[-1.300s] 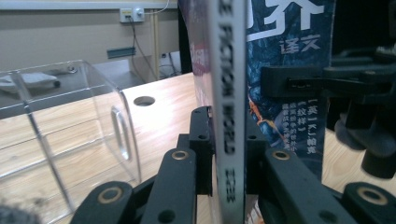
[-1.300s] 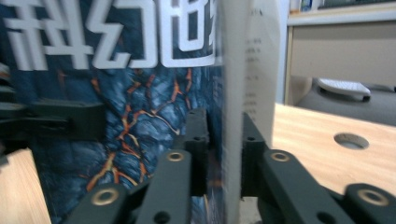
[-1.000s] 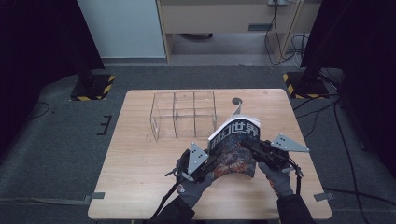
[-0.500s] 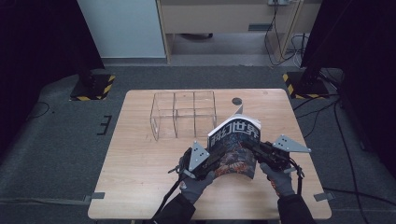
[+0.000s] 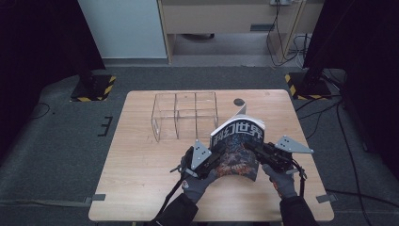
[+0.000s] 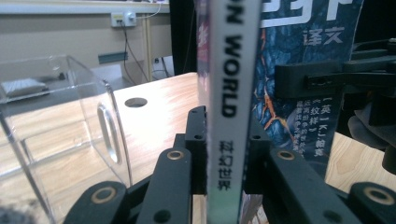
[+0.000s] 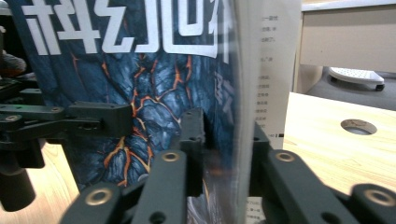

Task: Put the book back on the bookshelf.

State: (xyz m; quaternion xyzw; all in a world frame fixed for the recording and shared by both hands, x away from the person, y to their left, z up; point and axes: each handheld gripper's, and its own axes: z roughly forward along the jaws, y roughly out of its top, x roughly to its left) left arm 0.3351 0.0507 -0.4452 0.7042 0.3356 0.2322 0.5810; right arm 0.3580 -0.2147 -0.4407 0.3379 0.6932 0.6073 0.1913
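The left gripper [image 6: 224, 154] had just been closing and clamped the book [image 5: 237, 148] by its spine; the right gripper [image 7: 226, 154] clamped its page edge, the book upright above the table [image 5: 141, 188], near the clear organizer [image 5: 183, 115]

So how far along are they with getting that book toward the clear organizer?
Done: the book is off the table, upright, left gripper clamping its spine, right gripper its page edge. In hand: holding it before the clear organizer. Left: seemingly sliding it into a compartment.

Clear acrylic organiser [image 5: 184, 114] on wooden table [image 5: 141, 165]; round hole [image 5: 239, 101], perhaps cable port.
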